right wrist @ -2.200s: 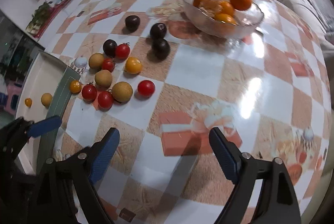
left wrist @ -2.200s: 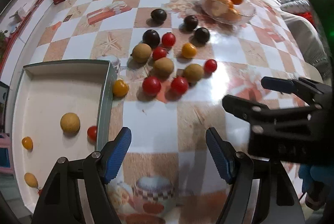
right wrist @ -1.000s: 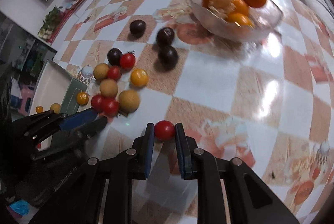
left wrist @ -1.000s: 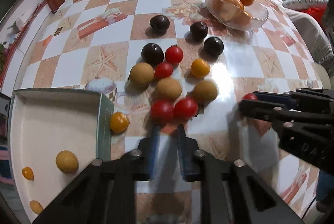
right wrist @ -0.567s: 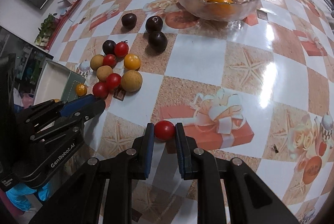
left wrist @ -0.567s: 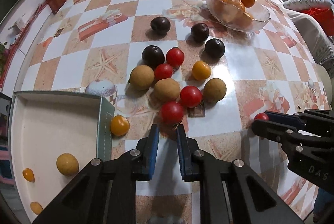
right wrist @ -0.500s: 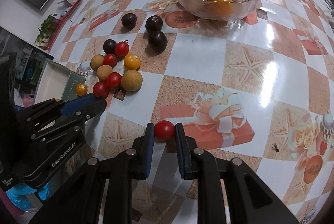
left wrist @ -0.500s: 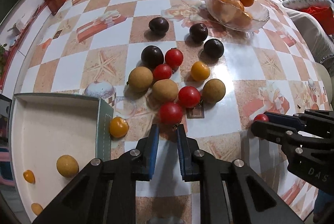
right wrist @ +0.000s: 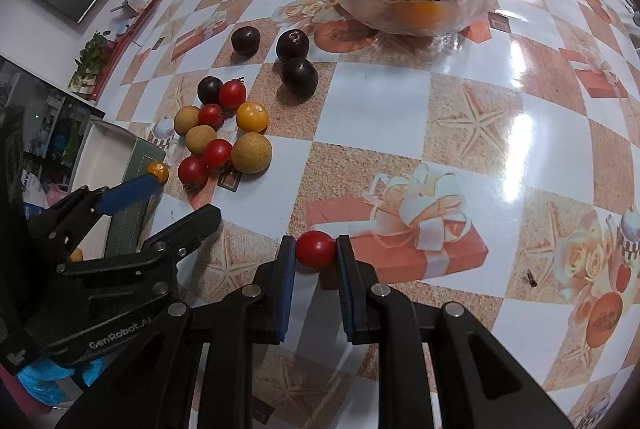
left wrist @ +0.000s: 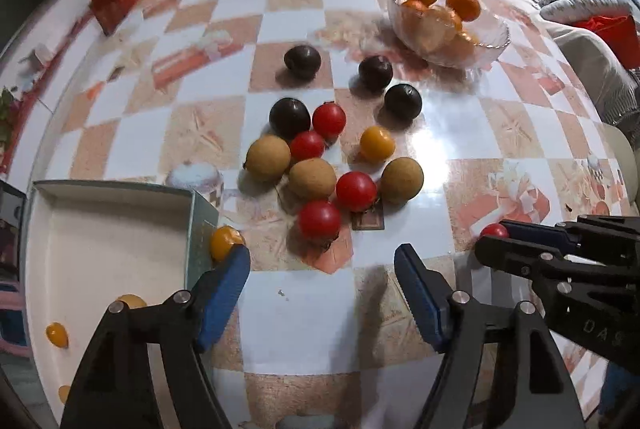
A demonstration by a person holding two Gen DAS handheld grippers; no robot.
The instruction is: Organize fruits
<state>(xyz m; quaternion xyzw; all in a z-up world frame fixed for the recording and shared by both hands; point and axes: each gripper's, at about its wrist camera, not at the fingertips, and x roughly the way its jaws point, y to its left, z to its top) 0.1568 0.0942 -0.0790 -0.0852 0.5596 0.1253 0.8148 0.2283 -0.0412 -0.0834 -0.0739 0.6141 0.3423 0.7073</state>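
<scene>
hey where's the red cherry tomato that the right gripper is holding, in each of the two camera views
Left wrist view: the red cherry tomato peeks out at right of centre, at the tip of the right gripper.
Right wrist view: low and central, pinched between the blue fingers of the right gripper.
Shared landmark: the glass bowl of oranges, at upper right in the left wrist view and top centre-right in the right wrist view.

The table has a glossy plastic-looking cover, the bowl is clear glass, the tomatoes shine, and the box looks matt.
</scene>
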